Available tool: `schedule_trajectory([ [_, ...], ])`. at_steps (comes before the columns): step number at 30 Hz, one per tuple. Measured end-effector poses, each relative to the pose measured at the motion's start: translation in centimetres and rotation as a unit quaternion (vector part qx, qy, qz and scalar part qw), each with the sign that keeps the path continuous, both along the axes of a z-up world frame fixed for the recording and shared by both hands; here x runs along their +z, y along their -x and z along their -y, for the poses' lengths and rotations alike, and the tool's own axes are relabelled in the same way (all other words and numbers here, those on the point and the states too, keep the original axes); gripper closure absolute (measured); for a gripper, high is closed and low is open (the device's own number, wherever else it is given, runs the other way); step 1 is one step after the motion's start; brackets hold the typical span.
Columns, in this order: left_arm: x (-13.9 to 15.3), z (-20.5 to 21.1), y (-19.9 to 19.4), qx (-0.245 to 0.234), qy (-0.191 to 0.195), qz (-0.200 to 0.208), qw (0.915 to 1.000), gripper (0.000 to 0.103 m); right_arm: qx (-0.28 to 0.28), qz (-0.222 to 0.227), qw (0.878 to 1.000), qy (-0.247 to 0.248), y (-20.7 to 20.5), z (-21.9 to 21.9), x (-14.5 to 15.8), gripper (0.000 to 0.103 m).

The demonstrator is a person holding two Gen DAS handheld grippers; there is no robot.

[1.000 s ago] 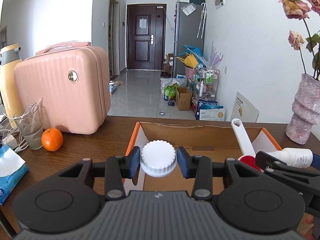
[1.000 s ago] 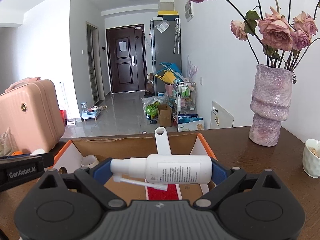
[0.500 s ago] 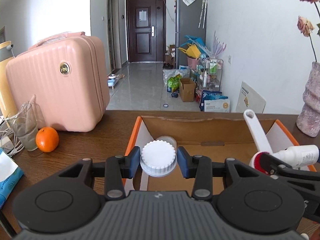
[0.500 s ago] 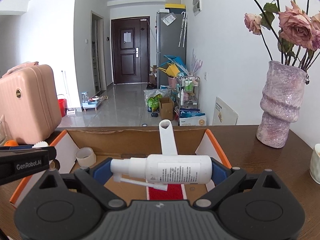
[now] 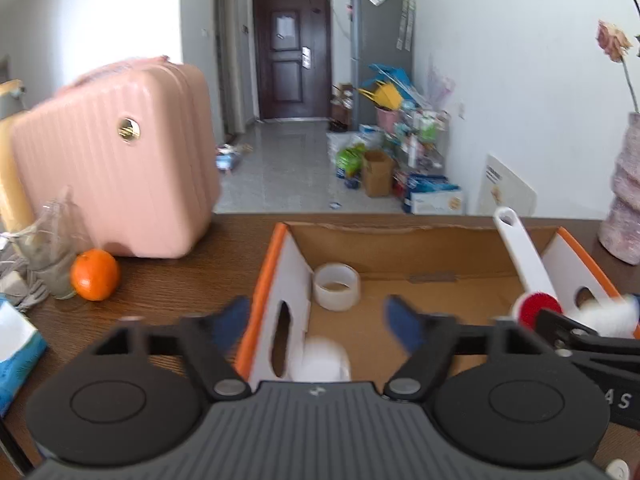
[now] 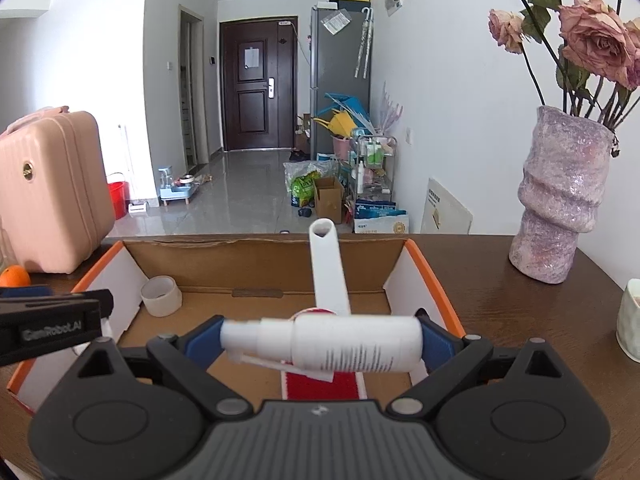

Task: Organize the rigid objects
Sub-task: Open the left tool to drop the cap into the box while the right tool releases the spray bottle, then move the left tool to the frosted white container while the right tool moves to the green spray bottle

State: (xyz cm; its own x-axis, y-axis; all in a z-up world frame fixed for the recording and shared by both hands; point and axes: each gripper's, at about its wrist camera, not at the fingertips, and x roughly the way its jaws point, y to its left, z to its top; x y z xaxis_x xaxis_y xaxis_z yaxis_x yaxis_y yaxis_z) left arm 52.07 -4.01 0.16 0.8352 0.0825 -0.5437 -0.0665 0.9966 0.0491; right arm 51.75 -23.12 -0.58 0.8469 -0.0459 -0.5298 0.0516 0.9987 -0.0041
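Observation:
An open cardboard box [image 5: 400, 236] with orange edges sits on the wooden table; it also shows in the right wrist view [image 6: 256, 256]. My left gripper [image 5: 318, 320] is open over its left side. A white ribbed jar [image 5: 320, 362] is blurred below the fingers, inside the box. My right gripper [image 6: 320, 340] is shut on a white spray bottle [image 6: 332, 342] held sideways above the box. A roll of tape [image 5: 336, 286] and a white-handled red lint roller [image 5: 524, 256] lie in the box.
A pink suitcase [image 5: 116, 160], an orange [image 5: 95, 275], a plastic cup [image 5: 52, 248] and a blue tissue pack [image 5: 16, 348] stand left of the box. A pink vase with roses [image 6: 560, 196] and a white cup [image 6: 632, 320] stand at the right.
My left gripper has opened and let go of the white jar, which now sits lower inside the box. Both grippers have moved forward over the box. The right one still holds the bottle.

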Motion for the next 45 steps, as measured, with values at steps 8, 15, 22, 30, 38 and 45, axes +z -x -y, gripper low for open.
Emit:
schedule_trajectory([
  [8, 0.3, -0.2, 0.2, 0.013, -0.006, 0.006, 0.9999, 0.001, -0.005, 0.004, 1.000, -0.004, 0.4, 0.2, 0.3, 0.000],
  [15, 0.4, -0.4, 0.1, 0.015, -0.002, 0.003, 0.9999, 0.000, -0.005, 0.006, 1.000, -0.005, 0.5, 0.1, 0.4, 0.000],
  [22, 1.1, -0.9, 0.8, 0.018, 0.004, 0.013, 0.9997, 0.000, -0.003, 0.020, 1.000, -0.010, 1.4, 0.2, 1.3, 0.000],
  [30, 2.6, -1.6, 3.5, 0.018, 0.021, 0.032, 0.9991, 0.000, 0.007, 0.047, 0.999, -0.020, 4.0, 0.4, 3.0, 0.000],
  [38, 4.1, -2.6, 7.3, 0.013, 0.028, 0.058, 0.9979, 0.000, 0.025, 0.070, 0.997, -0.014, 8.0, 0.4, 4.0, 0.000],
  [45, 4.3, -3.4, 10.1, 0.013, 0.026, 0.064, 0.9975, 0.000, 0.032, 0.078, 0.996, -0.013, 10.9, 1.4, 4.1, 0.000],
])
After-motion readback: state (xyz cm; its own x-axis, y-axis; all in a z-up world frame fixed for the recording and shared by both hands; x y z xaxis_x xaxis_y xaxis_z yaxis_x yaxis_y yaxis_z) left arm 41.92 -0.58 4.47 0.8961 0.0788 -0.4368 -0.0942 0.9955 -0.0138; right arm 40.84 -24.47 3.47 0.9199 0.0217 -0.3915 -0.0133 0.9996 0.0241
